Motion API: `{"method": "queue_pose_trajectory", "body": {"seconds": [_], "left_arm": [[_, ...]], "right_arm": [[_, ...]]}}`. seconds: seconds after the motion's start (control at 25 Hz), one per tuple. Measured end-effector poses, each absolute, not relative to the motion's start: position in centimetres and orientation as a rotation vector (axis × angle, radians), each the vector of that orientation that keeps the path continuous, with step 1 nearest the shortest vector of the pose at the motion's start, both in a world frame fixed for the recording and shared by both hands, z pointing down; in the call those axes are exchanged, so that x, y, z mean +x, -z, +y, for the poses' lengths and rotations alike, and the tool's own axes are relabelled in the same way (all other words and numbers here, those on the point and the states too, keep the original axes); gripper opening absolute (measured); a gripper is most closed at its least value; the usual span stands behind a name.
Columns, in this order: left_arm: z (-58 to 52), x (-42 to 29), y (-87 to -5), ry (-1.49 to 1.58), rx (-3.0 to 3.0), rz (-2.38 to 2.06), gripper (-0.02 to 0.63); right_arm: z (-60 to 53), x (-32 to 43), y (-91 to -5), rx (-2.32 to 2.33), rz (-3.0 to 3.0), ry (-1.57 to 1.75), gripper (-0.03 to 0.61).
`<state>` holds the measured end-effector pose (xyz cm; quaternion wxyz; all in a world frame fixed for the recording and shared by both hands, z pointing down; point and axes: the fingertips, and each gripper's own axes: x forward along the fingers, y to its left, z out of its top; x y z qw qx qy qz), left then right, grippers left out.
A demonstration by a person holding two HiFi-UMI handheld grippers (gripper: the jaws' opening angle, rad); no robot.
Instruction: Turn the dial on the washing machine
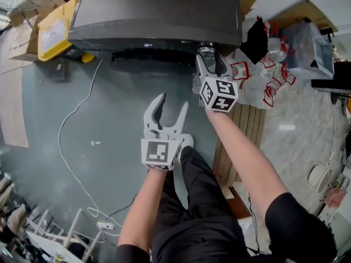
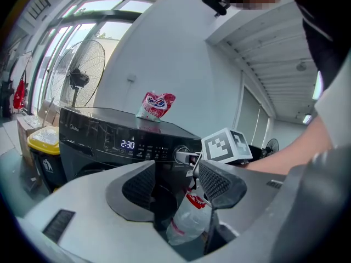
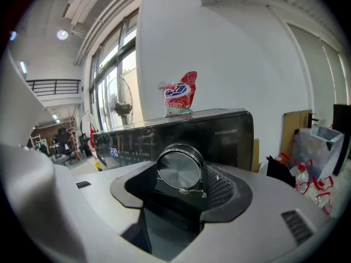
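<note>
The dark washing machine (image 1: 159,10) stands at the top of the head view. Its round silver dial (image 1: 206,49) sticks out of the front panel at the right. My right gripper (image 1: 211,64) reaches up to it with a finger on each side. In the right gripper view the dial (image 3: 180,169) fills the gap of my right gripper (image 3: 181,184) and rests against the ribbed right pad (image 3: 219,184). My left gripper (image 1: 170,108) hangs lower over the floor, open and holding nothing. Its own view shows the panel's display (image 2: 128,144), the dial (image 2: 182,154) and the right gripper's marker cube (image 2: 226,145).
A red and white bag (image 3: 180,101) stands on top of the machine. A yellow bin (image 1: 55,29) sits to its left, and plastic bags with red print (image 1: 263,75) to its right. A white cable (image 1: 71,147) runs over the floor. A wooden slatted board (image 1: 247,130) lies on the right.
</note>
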<state>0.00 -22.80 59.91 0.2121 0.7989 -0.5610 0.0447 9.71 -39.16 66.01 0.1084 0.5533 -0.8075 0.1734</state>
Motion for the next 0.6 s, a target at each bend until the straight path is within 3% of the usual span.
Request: {"method": "queue_pose_trajectory", "body": {"seconds": [0.24,0.6], "left_arm": [[-23.02,0.07,-59.89,-0.12,2.218,-1.558,0.224],[-23.1,0.29,-59.83,-0.122,2.225,-1.558,0.224]], "right_arm": [[-39.19,9.83,-66.09,1.664,-2.407,-0.61,0.25],[-39.08,9.32,-65.49,1.594,-2.393,-0.446,0.252]]}}
